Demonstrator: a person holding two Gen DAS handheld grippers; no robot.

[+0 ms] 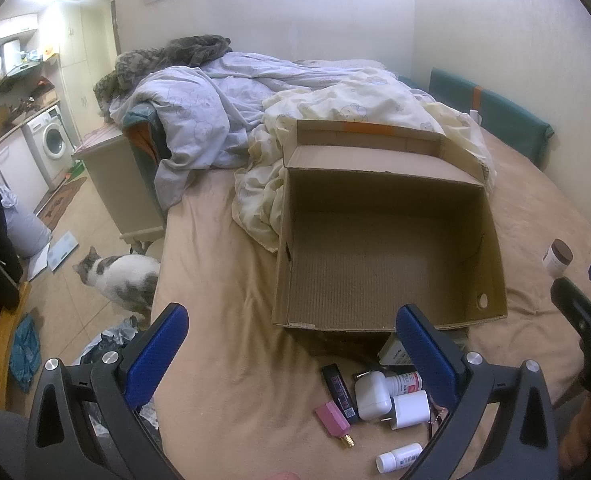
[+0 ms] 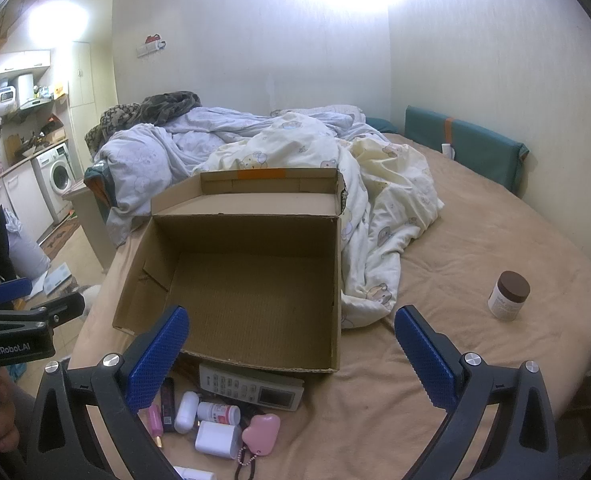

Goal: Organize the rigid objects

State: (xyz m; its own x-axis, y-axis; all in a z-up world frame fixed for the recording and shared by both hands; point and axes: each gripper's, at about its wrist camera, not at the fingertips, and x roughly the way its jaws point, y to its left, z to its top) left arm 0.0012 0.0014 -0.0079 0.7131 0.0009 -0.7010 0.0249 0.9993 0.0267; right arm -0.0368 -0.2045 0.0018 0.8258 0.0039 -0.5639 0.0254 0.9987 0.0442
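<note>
An empty open cardboard box (image 1: 383,256) (image 2: 247,280) sits on the tan bed sheet. In front of it lies a cluster of small items: white chargers (image 1: 371,396) (image 2: 217,438), a white pill bottle (image 1: 405,382) (image 2: 218,412), a black lighter (image 1: 339,392), a pink eraser-like block (image 1: 332,418), a remote control (image 2: 251,387) and a pink heart-shaped case (image 2: 260,435). A second small bottle (image 1: 398,457) lies nearer. A brown-lidded jar (image 2: 508,295) (image 1: 557,262) stands to the right. My left gripper (image 1: 291,356) and right gripper (image 2: 291,356) both hover open above the cluster, holding nothing.
Crumpled duvets (image 1: 223,120) (image 2: 375,208) lie behind and beside the box. A cat (image 1: 119,276) stands on the floor left of the bed, beside a cabinet (image 1: 115,184). A washing machine (image 1: 51,140) stands at far left. A teal headboard cushion (image 2: 463,148) lines the right wall.
</note>
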